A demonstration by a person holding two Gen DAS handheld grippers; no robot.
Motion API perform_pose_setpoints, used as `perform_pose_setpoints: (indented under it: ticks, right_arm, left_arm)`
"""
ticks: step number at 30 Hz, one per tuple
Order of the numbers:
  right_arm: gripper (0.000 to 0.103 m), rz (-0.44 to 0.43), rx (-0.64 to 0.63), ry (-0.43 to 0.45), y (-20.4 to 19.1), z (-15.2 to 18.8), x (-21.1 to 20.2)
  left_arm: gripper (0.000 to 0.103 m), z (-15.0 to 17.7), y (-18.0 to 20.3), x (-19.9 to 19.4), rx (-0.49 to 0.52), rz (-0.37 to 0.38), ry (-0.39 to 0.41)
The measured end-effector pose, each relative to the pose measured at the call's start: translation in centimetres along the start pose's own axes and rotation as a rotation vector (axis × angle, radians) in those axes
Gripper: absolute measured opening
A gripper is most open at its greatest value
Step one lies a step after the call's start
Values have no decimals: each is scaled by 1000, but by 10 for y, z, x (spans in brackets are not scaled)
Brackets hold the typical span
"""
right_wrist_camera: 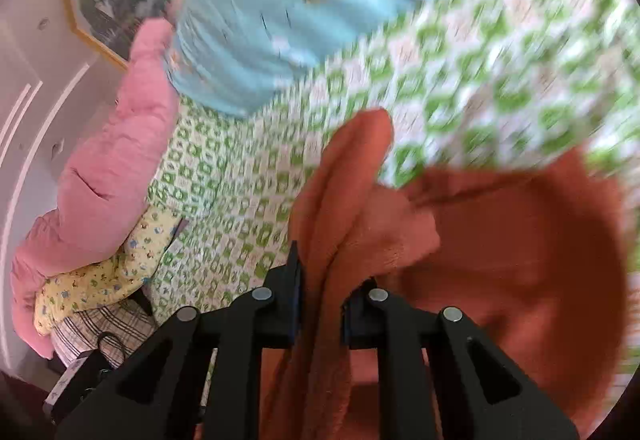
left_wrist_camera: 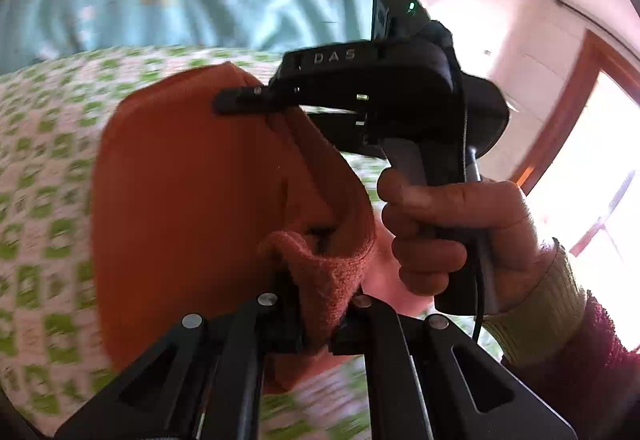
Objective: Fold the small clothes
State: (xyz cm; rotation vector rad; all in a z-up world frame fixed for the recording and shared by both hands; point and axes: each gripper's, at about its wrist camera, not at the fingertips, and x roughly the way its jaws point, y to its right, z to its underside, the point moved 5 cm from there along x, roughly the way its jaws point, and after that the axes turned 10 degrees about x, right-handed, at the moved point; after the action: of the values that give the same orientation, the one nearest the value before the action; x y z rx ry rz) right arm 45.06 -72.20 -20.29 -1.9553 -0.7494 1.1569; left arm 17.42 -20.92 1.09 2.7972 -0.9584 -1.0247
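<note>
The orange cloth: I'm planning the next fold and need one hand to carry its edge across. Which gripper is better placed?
Probably the right gripper. It pinches a gathered edge of the orange cloth, with open green-checked bedspread ahead. The left gripper also clamps a corner, but the right hand crowds it.

The only readable lettering is "DAS", in pale capitals on the black top of the right gripper (left_wrist_camera: 256, 108)'s body, seen from the left wrist camera. It sits behind that gripper's fingers, towards the handle, and just ahead of the small black block with a green light (left_wrist_camera: 411, 6) that stands above it. The letters run along the length of the body. Nothing can be read in the right wrist view.
</note>
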Motion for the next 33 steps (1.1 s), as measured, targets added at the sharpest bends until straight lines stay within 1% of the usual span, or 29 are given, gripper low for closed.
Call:
perform_pose_setpoints:
  ticks: [1, 3, 6, 8, 10, 12, 13, 14, 15, 16, 18, 20, 21, 22, 23, 24, 25, 26, 27, 28, 30, 31, 33]
  right_arm:
    - [17, 23, -16, 18, 3, -2, -12]
    - [17, 77, -29, 39, 19, -4, -33]
    - [17, 148, 25, 35, 57, -3, -46]
    - [16, 154, 67, 32, 84, -1, -49]
    - [16, 156, 95, 29, 102, 1, -50]
    - [17, 139, 130, 31, 114, 3, -49]
    - [22, 150, 130, 34, 117, 5, -48]
    - [36, 172, 122, 41, 118, 6, -50]
    - [44, 202, 121, 48, 120, 7, -54]
    - [47, 228, 123, 62, 120, 8, -59]
    - [47, 256, 118, 102, 115, 13, -74]
    - [51, 304, 93, 154, 107, 19, -94]
    - [52, 326, 77, 182, 100, 23, -105]
    - [52, 321, 63, 204, 92, 29, -115]
    - [53, 296, 53, 209, 85, 36, -122]
    - [54, 268, 44, 202, 78, 43, -125]
    - [55, 254, 39, 193, 74, 49, -124]
    - [58, 250, 36, 182, 72, 56, -124]
    - [58, 258, 40, 168, 73, 63, -122]
    - [58, 266, 47, 153, 75, 69, -118]
    - [58, 280, 67, 123, 83, 77, -108]
    - [58, 286, 80, 115, 87, 79, -104]
    - [58, 283, 103, 112, 94, 83, -97]
  left_arm:
    - [5, -4, 14, 9, 19, 24, 2]
    - [5, -5, 31, 26, 32, 57, -7]
    - [5, 2, 45, 58, 26, 95, -65]
    - [6, 9, 48, 75, 33, 88, -103]
    - [7, 15, 51, 84, 41, 85, -131]
    - [11, 20, 52, 85, 42, 106, -149]
    - [18, 23, 53, 83, 44, 120, -159]
    - [25, 25, 56, 80, 45, 131, -168]
    - [27, 26, 56, 76, 44, 140, -176]
    - [30, 29, 56, 69, 45, 155, -181]
    - [30, 36, 55, 51, 57, 174, -183]
    - [36, 43, 52, 27, 68, 173, -179]
    - [38, 46, 48, 16, 68, 164, -172]
    - [41, 50, 38, 3, 58, 139, -167]
    - [44, 51, 28, -4, 44, 122, -163]
    - [47, 54, 17, -12, 22, 103, -159]
    - [51, 56, 3, -19, -9, 73, -156]
    - [56, 60, -12, -25, -44, 41, -154]
    - [58, 63, -25, -29, -77, 23, -155]
    - [59, 67, -43, -31, -130, 4, -160]
    - [59, 71, -68, -26, -214, -7, -177]
    - [59, 74, -79, -22, -263, 14, -185]
    - [59, 79, -91, -15, -312, 24, -202]
